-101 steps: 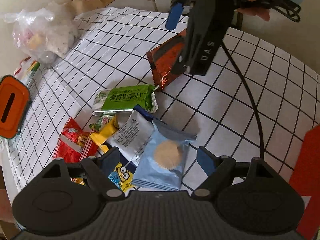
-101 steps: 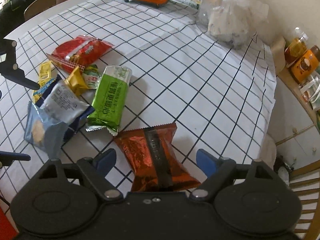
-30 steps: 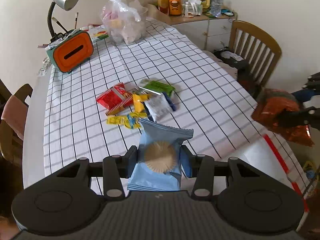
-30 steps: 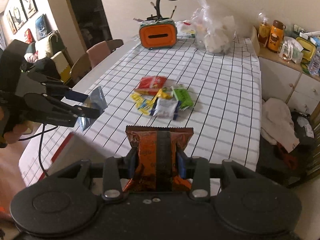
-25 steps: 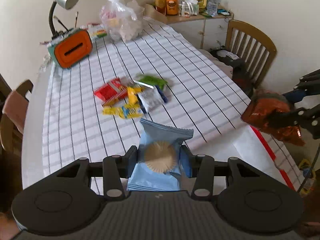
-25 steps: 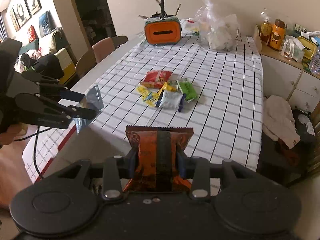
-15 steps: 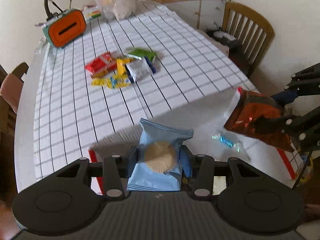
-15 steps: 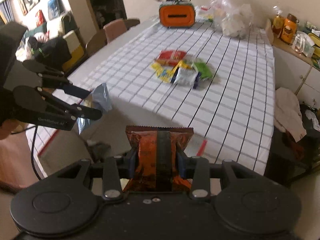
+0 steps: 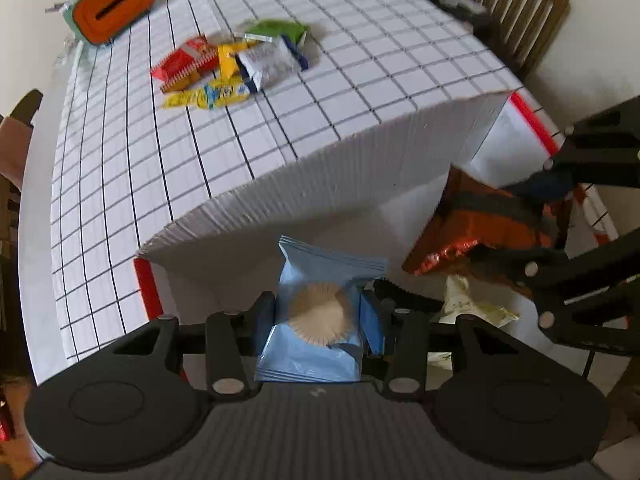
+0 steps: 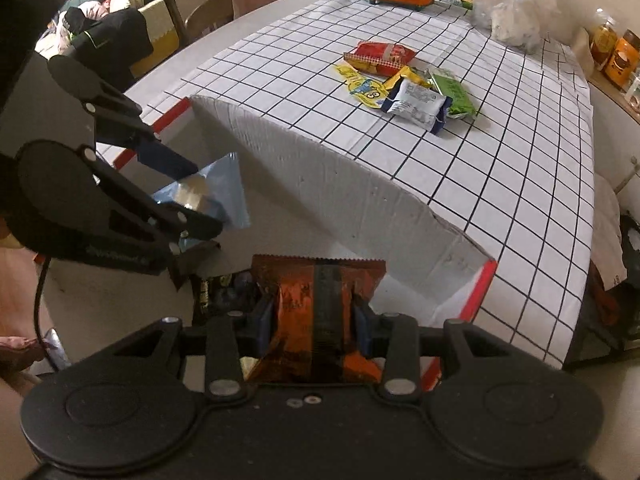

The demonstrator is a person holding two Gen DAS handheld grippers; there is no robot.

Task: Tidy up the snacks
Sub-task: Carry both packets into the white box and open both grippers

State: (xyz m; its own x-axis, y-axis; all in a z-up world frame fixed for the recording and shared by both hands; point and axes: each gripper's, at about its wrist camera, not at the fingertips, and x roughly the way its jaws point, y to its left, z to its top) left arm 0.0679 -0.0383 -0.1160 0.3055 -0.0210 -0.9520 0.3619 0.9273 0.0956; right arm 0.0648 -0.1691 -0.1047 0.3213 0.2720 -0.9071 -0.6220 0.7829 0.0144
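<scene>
Left wrist view: left gripper [image 9: 320,316] pinching blue cookie packet [image 9: 320,312] over white box [image 9: 360,160].
Right wrist view: right gripper [image 10: 314,322] clamped on orange-brown snack bag [image 10: 316,312].

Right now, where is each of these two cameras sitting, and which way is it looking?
Left wrist: sits on the left gripper, looking steeply down over the blue snack packet it holds, into the white box; the right gripper shows.
Right wrist: sits on the right gripper, looking down past its orange packet; the left gripper shows.
Shared: box, both packets, snack pile on the checked tablecloth.
</scene>
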